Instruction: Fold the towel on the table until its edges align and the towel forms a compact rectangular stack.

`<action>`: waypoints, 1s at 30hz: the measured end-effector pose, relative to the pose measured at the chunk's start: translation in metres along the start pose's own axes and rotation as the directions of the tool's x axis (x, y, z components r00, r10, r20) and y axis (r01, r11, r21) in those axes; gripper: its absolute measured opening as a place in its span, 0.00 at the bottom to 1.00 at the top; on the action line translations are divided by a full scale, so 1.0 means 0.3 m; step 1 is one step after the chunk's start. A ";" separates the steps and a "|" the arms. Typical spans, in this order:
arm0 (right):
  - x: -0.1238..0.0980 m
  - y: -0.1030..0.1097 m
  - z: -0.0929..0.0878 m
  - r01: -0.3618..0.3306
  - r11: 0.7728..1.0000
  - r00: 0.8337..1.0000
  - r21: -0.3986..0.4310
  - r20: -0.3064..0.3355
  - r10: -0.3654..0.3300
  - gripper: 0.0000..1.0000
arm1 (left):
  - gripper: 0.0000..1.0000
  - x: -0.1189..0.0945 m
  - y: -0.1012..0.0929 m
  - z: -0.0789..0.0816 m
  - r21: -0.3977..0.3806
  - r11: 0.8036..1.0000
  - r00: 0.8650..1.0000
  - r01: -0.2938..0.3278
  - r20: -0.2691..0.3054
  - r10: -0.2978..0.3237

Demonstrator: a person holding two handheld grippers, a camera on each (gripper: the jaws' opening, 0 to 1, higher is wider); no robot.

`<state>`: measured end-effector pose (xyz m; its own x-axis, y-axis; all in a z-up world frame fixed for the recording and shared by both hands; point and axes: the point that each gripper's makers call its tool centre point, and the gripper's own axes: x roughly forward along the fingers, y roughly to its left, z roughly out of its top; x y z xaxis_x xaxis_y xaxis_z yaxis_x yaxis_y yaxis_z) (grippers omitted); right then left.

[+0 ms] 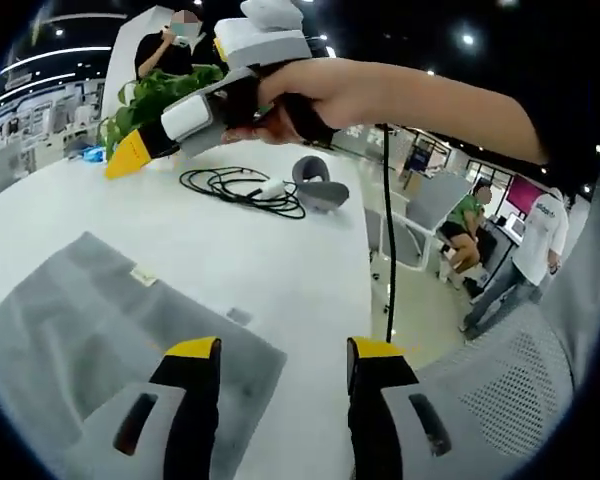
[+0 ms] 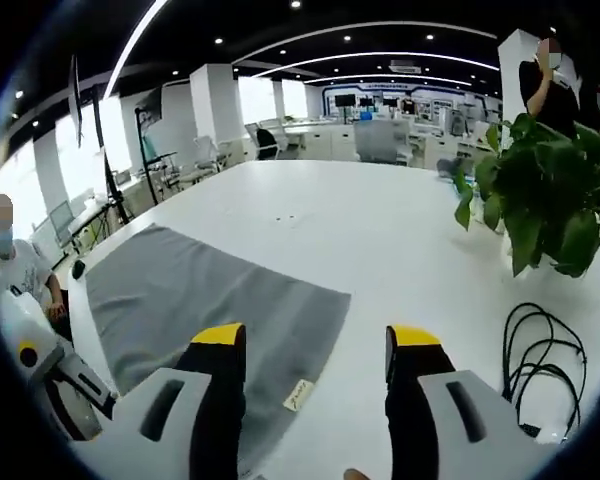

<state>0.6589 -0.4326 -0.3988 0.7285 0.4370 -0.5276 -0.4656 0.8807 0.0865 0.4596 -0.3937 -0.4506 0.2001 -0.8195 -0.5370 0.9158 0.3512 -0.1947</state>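
The grey towel [image 2: 210, 300] lies flat on the white table [image 2: 380, 230]. Both grippers hover above it, jaws apart and empty: left [image 1: 282, 350], right [image 2: 315, 335]. The right hand [image 1: 310, 100] reaches across, wrist seemingly level.

The towel [image 1: 100, 330] runs under the left tongs [image 1: 283, 362] and off the picture's edge; in the right gripper view its near corner hides behind the right tongs [image 2: 315, 345].
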 end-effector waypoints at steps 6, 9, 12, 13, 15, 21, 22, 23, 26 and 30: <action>0.043 -0.017 -0.009 0.012 1.000 1.000 0.008 -0.013 -0.012 0.53 | 0.47 0.030 0.012 -0.027 0.020 1.000 1.000 -0.017 -0.023 0.017; 0.069 -0.017 -0.014 0.012 1.000 1.000 0.010 -0.018 -0.012 0.53 | 0.46 0.034 0.020 -0.043 0.023 0.999 0.999 -0.026 -0.032 0.027; 0.101 -0.020 -0.024 0.012 1.000 1.000 0.010 -0.029 -0.012 0.52 | 0.44 0.043 0.029 -0.052 0.037 0.998 0.998 -0.046 -0.038 0.048; 0.114 -0.020 -0.025 0.016 1.000 1.000 0.012 -0.027 -0.016 0.52 | 0.41 0.043 0.047 -0.054 0.061 0.995 0.996 -0.078 -0.040 0.080; 0.124 -0.012 -0.025 0.023 1.000 0.999 0.004 -0.026 -0.023 0.49 | 0.40 0.048 0.055 -0.064 0.082 0.992 0.994 -0.099 -0.043 0.103; 0.184 0.000 -0.037 0.022 1.000 0.999 0.004 -0.043 -0.022 0.47 | 0.39 0.075 0.057 -0.087 0.098 0.990 0.992 -0.106 -0.054 0.111; 0.204 0.004 -0.044 0.018 1.000 0.999 0.007 -0.041 -0.018 0.46 | 0.39 0.079 0.054 -0.090 0.097 0.990 0.993 -0.100 -0.057 0.106; 0.218 0.008 -0.046 0.014 1.000 0.999 0.003 -0.034 -0.014 0.44 | 0.39 0.083 0.042 -0.097 0.097 0.992 0.994 -0.082 -0.068 0.089; 0.243 0.006 -0.060 0.003 1.000 0.998 -0.018 -0.061 -0.004 0.43 | 0.39 0.087 0.029 -0.110 0.129 0.989 0.993 -0.073 -0.080 0.083; 0.273 -0.004 -0.073 0.007 1.000 0.998 -0.003 -0.065 -0.007 0.42 | 0.39 0.100 0.030 -0.117 0.123 0.990 0.993 -0.072 -0.084 0.083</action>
<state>0.7080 -0.4019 -0.4605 0.6973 0.4180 -0.5822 -0.4621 0.8832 0.0806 0.4616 -0.3992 -0.4973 0.2451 -0.7468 -0.6183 0.9348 0.3511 -0.0535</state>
